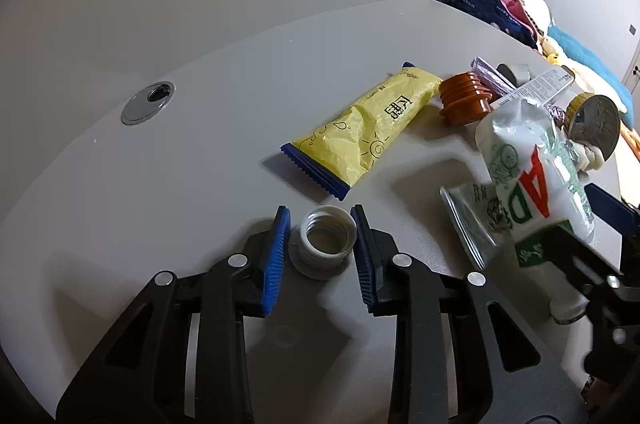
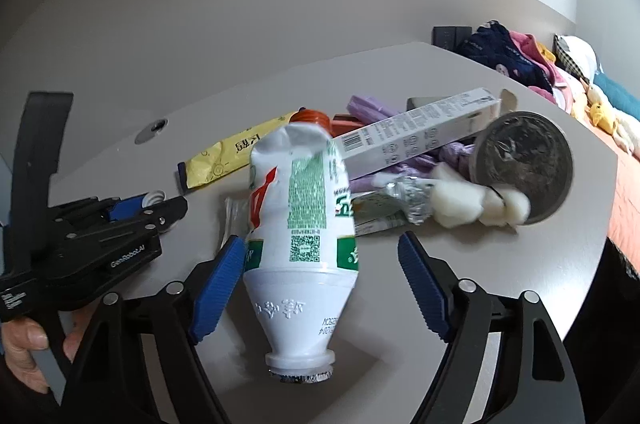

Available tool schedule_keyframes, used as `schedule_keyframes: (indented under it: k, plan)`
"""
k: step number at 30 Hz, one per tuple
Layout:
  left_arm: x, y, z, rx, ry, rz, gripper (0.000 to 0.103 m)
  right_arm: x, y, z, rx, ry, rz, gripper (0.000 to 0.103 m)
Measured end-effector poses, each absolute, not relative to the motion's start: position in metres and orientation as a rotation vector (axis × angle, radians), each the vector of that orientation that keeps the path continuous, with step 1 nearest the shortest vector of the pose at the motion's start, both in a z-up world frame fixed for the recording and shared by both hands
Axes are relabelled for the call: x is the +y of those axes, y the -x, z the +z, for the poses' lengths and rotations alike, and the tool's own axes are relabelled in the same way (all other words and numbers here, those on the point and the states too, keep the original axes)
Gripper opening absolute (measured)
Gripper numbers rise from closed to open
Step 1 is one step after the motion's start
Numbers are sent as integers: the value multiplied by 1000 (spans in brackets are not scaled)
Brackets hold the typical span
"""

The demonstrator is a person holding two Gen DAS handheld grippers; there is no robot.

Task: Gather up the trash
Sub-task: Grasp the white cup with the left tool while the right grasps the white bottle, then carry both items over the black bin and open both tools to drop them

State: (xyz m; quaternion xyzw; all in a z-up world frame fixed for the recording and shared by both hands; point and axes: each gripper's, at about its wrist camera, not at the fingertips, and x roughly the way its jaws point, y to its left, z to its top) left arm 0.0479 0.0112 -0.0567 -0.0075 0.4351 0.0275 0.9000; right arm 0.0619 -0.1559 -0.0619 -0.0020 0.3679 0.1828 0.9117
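My left gripper (image 1: 320,220) is open, its blue pads either side of a grey threaded cap (image 1: 326,242) on the table, not touching it. A yellow snack wrapper (image 1: 360,128) lies beyond, next to an orange ribbed cap (image 1: 464,98). My right gripper (image 2: 320,264) is open around a crushed white plastic bottle (image 2: 302,232) with green and red print, lying neck toward me. The bottle also shows in the left wrist view (image 1: 536,176). The left gripper shows at the left in the right wrist view (image 2: 132,220).
Behind the bottle lie a long white carton (image 2: 416,136), purple wrappers (image 2: 400,164), crumpled foil (image 2: 412,200), white foam pieces (image 2: 460,208) and a round metal lid (image 2: 520,164). The table (image 1: 200,184) has a cable grommet (image 1: 148,102). Clothes (image 2: 516,64) are piled beyond the far edge.
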Motion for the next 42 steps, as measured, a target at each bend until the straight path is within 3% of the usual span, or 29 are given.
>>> schedule_keyframes:
  k: [2, 20, 42]
  plan:
    - [11, -47, -57, 900, 14, 62, 31, -149, -64, -66, 773, 21, 391, 48]
    - [-5, -19, -21, 787, 30, 10, 31, -189, -40, -32, 709, -164, 482, 41]
    - [-119, 0, 4, 729, 4, -202, 31, -290, 11, 9, 581, -222, 377, 40]
